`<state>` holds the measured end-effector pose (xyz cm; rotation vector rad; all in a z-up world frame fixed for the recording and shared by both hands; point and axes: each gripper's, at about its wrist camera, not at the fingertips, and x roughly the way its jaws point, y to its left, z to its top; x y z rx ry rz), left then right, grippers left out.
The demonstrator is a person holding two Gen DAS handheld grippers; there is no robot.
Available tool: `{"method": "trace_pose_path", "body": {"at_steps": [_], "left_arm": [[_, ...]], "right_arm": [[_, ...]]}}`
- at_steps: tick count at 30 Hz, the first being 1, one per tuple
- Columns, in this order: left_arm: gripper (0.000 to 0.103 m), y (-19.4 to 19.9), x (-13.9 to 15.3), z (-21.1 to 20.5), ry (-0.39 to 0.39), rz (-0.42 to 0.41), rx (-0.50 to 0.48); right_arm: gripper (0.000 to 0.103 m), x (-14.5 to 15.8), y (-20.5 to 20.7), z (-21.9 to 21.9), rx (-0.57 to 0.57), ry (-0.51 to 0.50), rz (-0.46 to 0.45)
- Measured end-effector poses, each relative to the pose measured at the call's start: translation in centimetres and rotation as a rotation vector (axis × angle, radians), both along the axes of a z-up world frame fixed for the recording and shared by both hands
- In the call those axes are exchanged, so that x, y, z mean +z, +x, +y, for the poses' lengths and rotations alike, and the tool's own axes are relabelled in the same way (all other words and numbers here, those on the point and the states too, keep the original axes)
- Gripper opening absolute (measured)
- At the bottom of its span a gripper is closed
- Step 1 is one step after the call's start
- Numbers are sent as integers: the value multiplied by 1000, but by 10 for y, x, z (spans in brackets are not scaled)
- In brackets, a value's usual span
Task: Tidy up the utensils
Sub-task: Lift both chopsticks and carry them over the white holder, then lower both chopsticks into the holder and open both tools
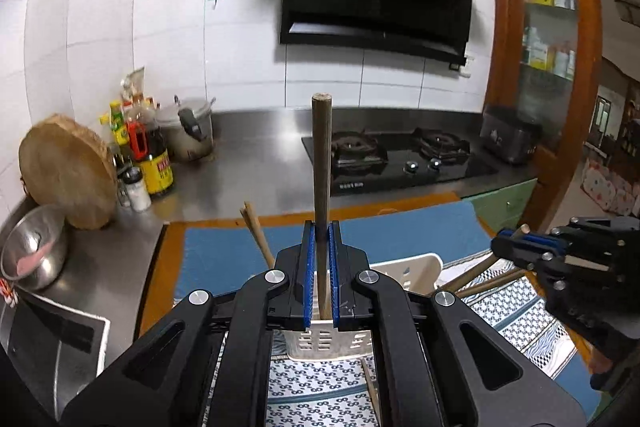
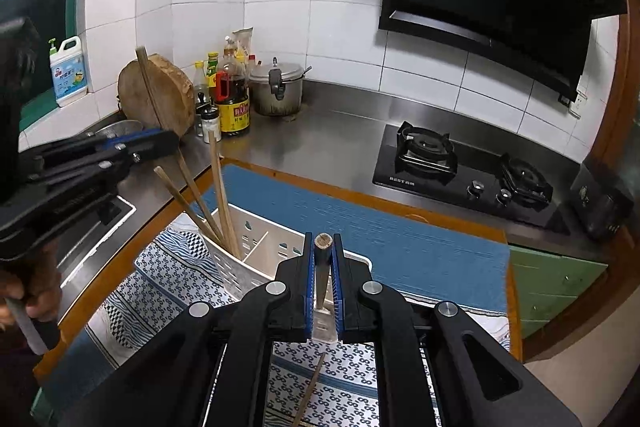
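My left gripper (image 1: pixel 321 233) is shut on a brown wooden chopstick (image 1: pixel 322 163) and holds it upright over the white slotted utensil holder (image 1: pixel 404 267). My right gripper (image 2: pixel 322 247) is shut on another wooden chopstick (image 2: pixel 322 255), its lower end inside the holder (image 2: pixel 256 247). Several chopsticks (image 2: pixel 222 195) lean in the holder's left compartment. One more chopstick (image 2: pixel 310 391) lies on the patterned cloth below the right gripper. The left gripper also shows in the right wrist view (image 2: pixel 160 141), and the right gripper in the left wrist view (image 1: pixel 516 245).
The holder stands on a patterned cloth (image 2: pixel 176 279) over a blue mat (image 2: pixel 360 227) on a wooden table. Behind are a steel counter with a gas hob (image 2: pixel 464 171), a pressure cooker (image 2: pixel 278 87), sauce bottles (image 2: pixel 234 99), a round chopping board (image 2: pixel 160 95) and a steel bowl (image 1: pixel 34 247).
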<state>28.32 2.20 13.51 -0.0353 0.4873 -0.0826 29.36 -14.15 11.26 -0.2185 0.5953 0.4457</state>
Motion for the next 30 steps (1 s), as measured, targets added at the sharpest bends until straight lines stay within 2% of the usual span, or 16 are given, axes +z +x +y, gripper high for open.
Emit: {"method": "trace_pose_path", "body": {"at_steps": [6,28,30], "left_arm": [[5,9,-11,4,-38,32,-13],[6,25,-34,2,-46,102,-22],[6,25,-35,2,-46,102,-21]], "right_arm": [[8,-3,3,1,2,0,6],[8,-9,5,3,6,-3,13],[12,-9,6,2,2,-3,10]]}}
